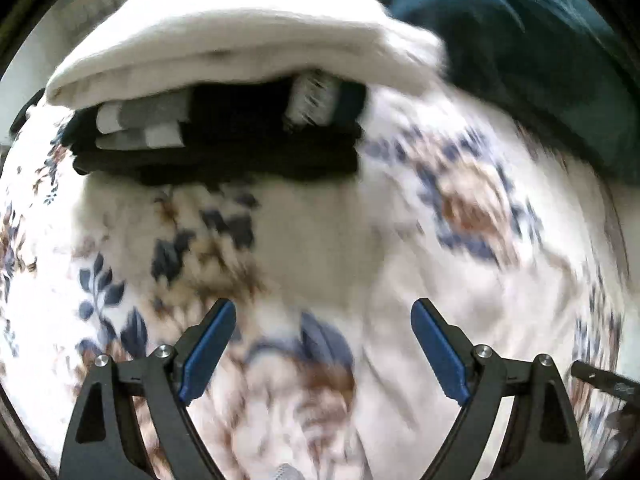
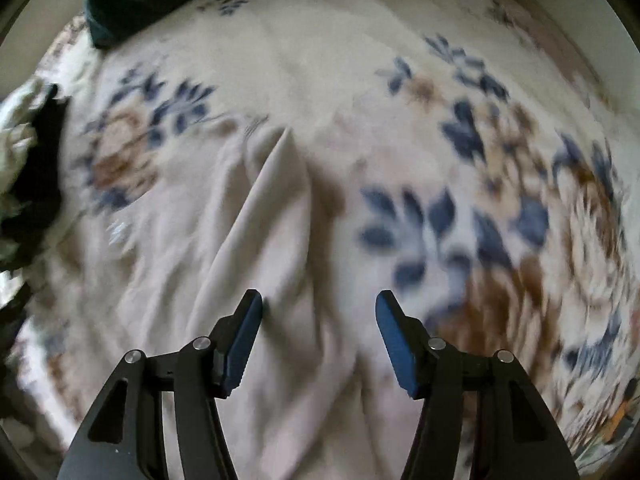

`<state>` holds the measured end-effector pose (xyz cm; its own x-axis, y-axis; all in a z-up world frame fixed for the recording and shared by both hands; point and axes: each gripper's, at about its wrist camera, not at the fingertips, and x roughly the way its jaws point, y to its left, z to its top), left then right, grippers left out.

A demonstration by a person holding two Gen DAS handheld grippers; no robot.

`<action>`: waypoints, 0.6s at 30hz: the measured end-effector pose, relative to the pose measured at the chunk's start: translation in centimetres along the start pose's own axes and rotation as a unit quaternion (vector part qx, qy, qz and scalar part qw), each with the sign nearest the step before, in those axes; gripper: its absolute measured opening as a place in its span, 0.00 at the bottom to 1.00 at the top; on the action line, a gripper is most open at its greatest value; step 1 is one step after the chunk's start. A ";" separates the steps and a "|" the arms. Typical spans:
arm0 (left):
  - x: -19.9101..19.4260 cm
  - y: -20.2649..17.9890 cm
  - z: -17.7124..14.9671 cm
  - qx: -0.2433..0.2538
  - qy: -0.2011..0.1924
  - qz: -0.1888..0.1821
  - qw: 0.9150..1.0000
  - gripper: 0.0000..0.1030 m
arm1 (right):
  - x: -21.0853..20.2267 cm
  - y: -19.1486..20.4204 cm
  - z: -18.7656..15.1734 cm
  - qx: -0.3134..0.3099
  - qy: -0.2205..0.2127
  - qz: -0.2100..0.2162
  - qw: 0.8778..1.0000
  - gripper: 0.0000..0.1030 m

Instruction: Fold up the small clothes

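Both tools gape empty: left tool (image 1: 323,312) and right tool (image 2: 319,304) hover over the floral bed (image 2: 280,60). The folded stack (image 1: 216,120), white cloth on top, sits beyond the left tool. A careless sweep could topple it; the bed's wrinkles could snag a pad.

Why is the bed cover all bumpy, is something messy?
Yes, a little. The flowery bed cover is rucked into raised creases right under the open right tool, not lying flat. Otherwise it looks tidy: the stack of folded clothes sits in neat layers, white on top of black, beside a dark green cloth.
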<state>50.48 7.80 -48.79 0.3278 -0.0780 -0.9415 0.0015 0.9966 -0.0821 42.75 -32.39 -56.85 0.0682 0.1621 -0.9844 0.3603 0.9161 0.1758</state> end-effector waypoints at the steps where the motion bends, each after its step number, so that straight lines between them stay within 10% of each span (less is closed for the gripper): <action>1: -0.8 0.0 -1.4 0.006 0.005 -0.008 1.000 0.87 | -1.1 -0.6 -1.2 0.004 0.011 0.020 1.000 0.60; 9: -3.4 -0.8 -19.2 0.052 0.137 0.022 0.989 0.87 | -5.6 -7.4 -17.5 0.045 0.104 0.090 0.989 0.61; 18: -6.0 5.2 -31.2 -0.085 0.173 0.000 0.981 0.87 | 0.0 -15.6 -29.3 0.103 0.177 0.083 0.975 0.61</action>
<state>19.01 12.66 -53.75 -0.0136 -0.1105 -0.9938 -0.1659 0.9803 -0.1067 9.88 -35.98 -59.71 -0.1706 0.4508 -0.8762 0.5536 0.7795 0.2932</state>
